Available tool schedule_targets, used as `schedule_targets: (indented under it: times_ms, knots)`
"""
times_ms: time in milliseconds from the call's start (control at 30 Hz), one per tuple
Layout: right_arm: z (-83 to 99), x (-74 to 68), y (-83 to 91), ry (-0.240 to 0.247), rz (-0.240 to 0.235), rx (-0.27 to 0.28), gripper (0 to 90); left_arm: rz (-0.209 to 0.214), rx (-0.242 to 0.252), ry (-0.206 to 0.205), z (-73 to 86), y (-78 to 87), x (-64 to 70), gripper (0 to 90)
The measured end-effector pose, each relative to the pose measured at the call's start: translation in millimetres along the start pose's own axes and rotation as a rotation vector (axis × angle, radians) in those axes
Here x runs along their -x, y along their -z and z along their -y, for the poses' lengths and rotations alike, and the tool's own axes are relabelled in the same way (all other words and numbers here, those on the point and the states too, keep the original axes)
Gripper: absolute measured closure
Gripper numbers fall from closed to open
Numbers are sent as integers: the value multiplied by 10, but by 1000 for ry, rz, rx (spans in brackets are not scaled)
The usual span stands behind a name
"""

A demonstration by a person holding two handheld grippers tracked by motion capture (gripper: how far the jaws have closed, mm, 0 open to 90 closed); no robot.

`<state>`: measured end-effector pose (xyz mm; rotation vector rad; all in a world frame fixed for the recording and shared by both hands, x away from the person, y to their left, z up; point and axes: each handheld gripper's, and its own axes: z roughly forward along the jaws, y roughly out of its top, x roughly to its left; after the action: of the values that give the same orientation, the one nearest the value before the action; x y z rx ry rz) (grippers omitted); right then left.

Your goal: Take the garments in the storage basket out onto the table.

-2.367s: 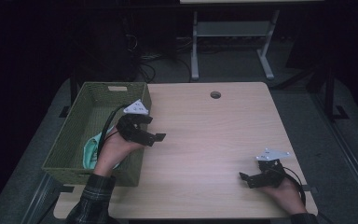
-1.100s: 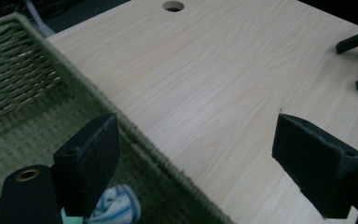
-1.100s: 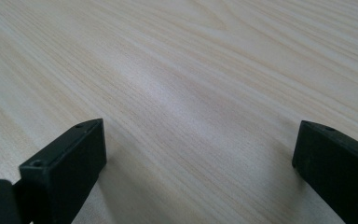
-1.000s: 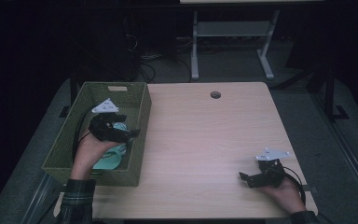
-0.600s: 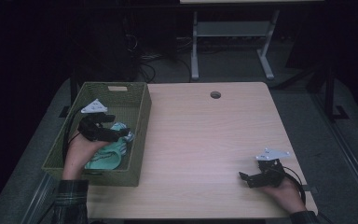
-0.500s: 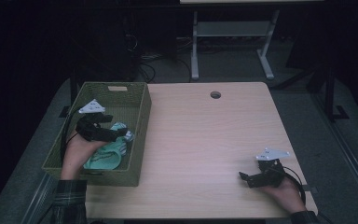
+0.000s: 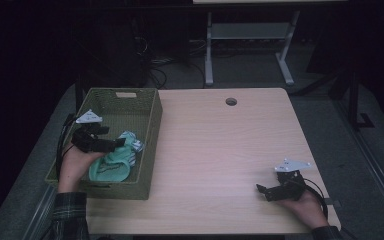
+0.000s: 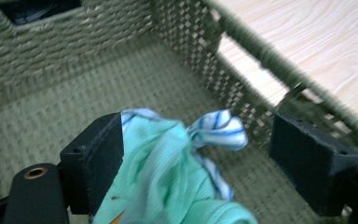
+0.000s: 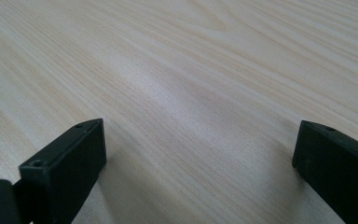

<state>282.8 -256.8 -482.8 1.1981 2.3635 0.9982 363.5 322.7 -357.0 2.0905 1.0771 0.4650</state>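
A mint-green cloth (image 7: 111, 166) bunched with a blue-and-white striped piece (image 7: 132, 142) lies inside the woven green basket (image 7: 153, 120) at the table's left edge. My left gripper (image 7: 114, 143) hovers low in the basket just over this bundle. In the left gripper view the bundle (image 8: 168, 172) rests against the left jaw, and the left gripper (image 8: 196, 158) is open with its jaws wide apart. My right gripper (image 7: 263, 192) rests open on the bare wooden tabletop (image 9: 205, 70) near the front right corner, and the right gripper (image 9: 200, 154) has nothing between its jaws.
The basket's right wall (image 8: 242, 79) stands close beside the left gripper's right jaw. A round cable hole (image 7: 231, 101) sits at the table's far edge. A metal frame (image 7: 250, 40) stands on the floor beyond the table.
The left hand and gripper moved left from the basket's right rim to deep inside the basket, with the green cloth now lying on the basket floor. The right gripper stayed put.
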Motion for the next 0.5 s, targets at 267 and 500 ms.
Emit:
schedule_targets:
  times_ms: [267, 500]
  knots:
    - [0, 1, 0, 1, 0, 0, 22, -18, -33, 21, 119, -47, -126, 207]
    - [1, 2, -1, 2, 0, 1, 22, -24, -76, 29, 192, -117, -176, 229]
